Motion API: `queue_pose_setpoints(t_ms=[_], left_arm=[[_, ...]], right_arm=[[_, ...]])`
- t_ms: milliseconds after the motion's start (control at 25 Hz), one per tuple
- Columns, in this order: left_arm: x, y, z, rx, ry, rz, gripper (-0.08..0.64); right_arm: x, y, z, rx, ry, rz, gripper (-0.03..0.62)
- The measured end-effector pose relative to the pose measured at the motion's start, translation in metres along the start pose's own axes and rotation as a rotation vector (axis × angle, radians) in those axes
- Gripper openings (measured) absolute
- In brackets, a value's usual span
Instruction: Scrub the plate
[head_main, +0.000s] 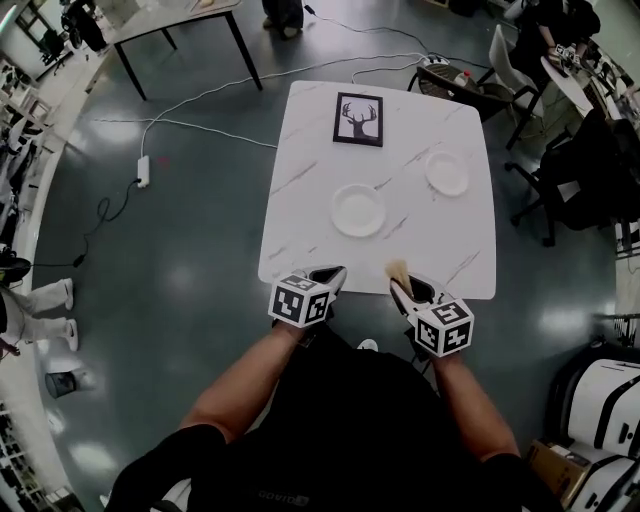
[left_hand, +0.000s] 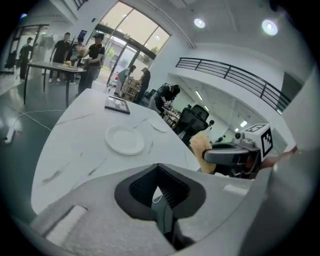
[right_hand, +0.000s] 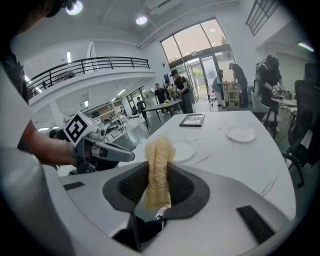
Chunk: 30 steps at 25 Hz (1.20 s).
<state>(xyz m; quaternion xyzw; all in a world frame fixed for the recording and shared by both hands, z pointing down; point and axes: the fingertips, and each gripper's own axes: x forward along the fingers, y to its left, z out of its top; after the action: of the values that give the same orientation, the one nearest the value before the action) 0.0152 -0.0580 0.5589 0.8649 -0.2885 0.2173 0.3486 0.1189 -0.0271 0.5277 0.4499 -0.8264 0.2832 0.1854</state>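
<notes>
The right gripper (right_hand: 156, 194) pinches a tan scrubber (right_hand: 158, 160), whose long axis runs along the jaws with its tip toward the table (head_main: 300, 240). The left gripper (left_hand: 162, 194) is pressed together, empty. The plate (head_main: 358, 210) lies mid-table, well apart.

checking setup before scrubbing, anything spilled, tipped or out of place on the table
Nothing stands out. The near round white plate and the far round white plate lie flat on the white marble table, nothing is spilled, the black-framed deer picture lies flat too.
</notes>
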Motion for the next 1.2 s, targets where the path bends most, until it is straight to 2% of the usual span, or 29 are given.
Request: queue_pose_setpoints(t_ms=[160, 560, 720, 880, 1080, 1200], left_arm=[[-0.004, -0.041, -0.017, -0.036, -0.049, 0.034, 0.008], [-0.028, -0.126, -0.078, 0.030, -0.035, 0.064, 0.008], [-0.047, -0.135, -0.085, 0.037, -0.052, 0.096, 0.008], [-0.062, -0.137, -0.083, 0.058, -0.071, 0.124, 0.008], [-0.082, -0.133, -0.064, 0.077, -0.106, 0.122, 0.008], [-0.088, -0.127, -0.055, 0.084, -0.097, 0.101, 0.008]], right_arm=[[-0.037, -0.005, -0.020, 0.015, -0.021, 0.019, 0.110], [-0.089, 0.010, -0.080, 0.028, -0.036, 0.127, 0.110], [-0.098, 0.023, -0.083, 0.016, -0.055, 0.156, 0.110], [-0.108, 0.032, -0.079, 0.013, -0.079, 0.149, 0.110], [-0.115, 0.051, -0.067, 0.018, -0.108, 0.130, 0.110], [-0.111, 0.059, -0.064, 0.029, -0.112, 0.106, 0.110]])
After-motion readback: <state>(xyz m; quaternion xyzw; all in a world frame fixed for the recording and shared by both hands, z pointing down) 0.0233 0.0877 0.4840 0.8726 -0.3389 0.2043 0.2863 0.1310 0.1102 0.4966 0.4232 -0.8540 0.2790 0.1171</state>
